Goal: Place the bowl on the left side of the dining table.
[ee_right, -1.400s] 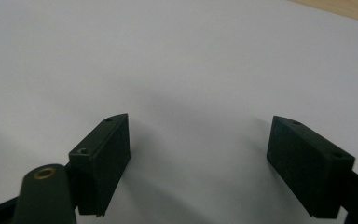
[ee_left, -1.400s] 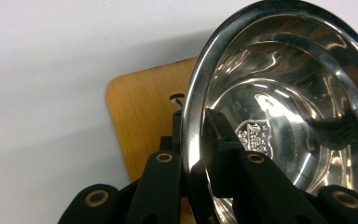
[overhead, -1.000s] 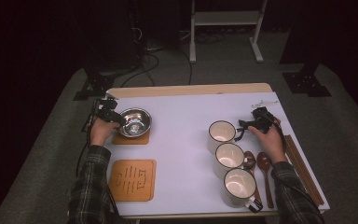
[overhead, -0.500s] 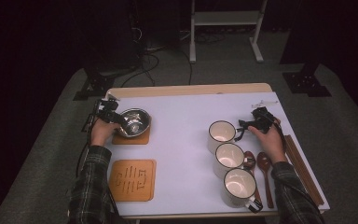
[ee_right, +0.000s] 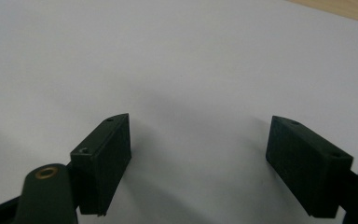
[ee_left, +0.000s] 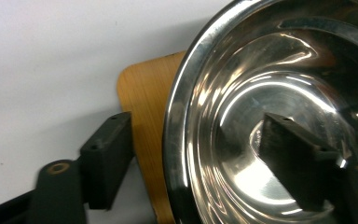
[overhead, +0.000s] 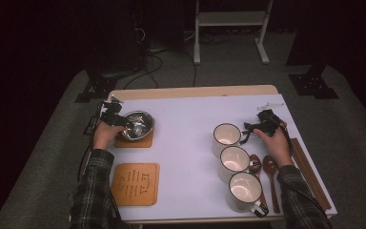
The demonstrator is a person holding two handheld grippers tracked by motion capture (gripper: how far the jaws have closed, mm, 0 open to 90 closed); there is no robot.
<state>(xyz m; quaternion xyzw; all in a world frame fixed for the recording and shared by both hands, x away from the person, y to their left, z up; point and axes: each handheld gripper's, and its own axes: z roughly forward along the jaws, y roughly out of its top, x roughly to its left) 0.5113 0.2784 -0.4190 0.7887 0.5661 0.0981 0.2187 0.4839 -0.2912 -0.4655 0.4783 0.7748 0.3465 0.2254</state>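
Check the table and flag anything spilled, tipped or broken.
Nothing stands out. The steel bowl sits upright on its wooden coaster, the three mugs stand upright, and the spoons lie beside them.

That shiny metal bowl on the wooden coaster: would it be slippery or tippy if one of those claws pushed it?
Probably slippery: the metal bowl looks polished and mirror-smooth. Its rounded wall suggests it may rock or tilt under a rim push. Likely stiff and light, so it could skate off the wooden coaster. The left gripper, jaws just opening, straddles its rim.

- Looks like a lab or recording studio, not a home.
- Dark curtained surround, grey carpet floor (overhead: 43, 157).
- Black stand bases (overhead: 313, 86), loose cables (overhead: 159, 57), white metal frame (overhead: 231, 19) behind a white-topped desk (overhead: 190, 143).
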